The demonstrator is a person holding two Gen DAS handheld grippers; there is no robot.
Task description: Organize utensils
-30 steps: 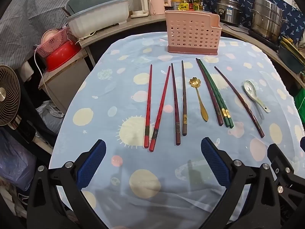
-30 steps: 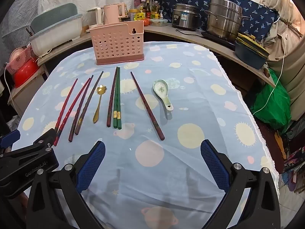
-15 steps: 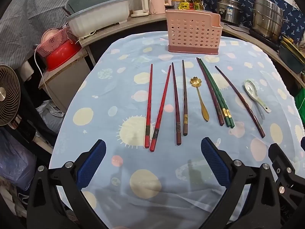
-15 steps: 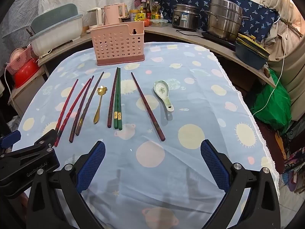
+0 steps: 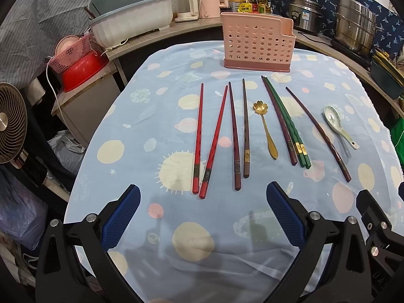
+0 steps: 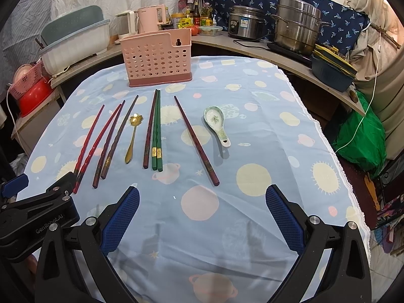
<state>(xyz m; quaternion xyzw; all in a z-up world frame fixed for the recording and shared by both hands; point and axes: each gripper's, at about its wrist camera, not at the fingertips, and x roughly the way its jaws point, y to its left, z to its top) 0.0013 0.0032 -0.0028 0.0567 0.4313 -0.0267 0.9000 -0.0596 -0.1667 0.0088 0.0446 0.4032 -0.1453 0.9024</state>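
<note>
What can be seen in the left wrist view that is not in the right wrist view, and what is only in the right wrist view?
Only the left wrist view shows the round grey fan.

Only the right wrist view shows the green plastic bag beside the table, and the left tongs from the side, at its left edge.

Both show the pink perforated plastic holder, the gold flower-shaped metal spoon, the white ceramic spoon, the pair of green chopsticks, and open, empty blue-padded tongs: left tongs, right tongs.

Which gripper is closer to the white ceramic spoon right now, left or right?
Right. The right gripper is open, with the ceramic spoon almost straight ahead of it. The left gripper is open in front of the red chopsticks, with the spoon far off to its right.
</note>
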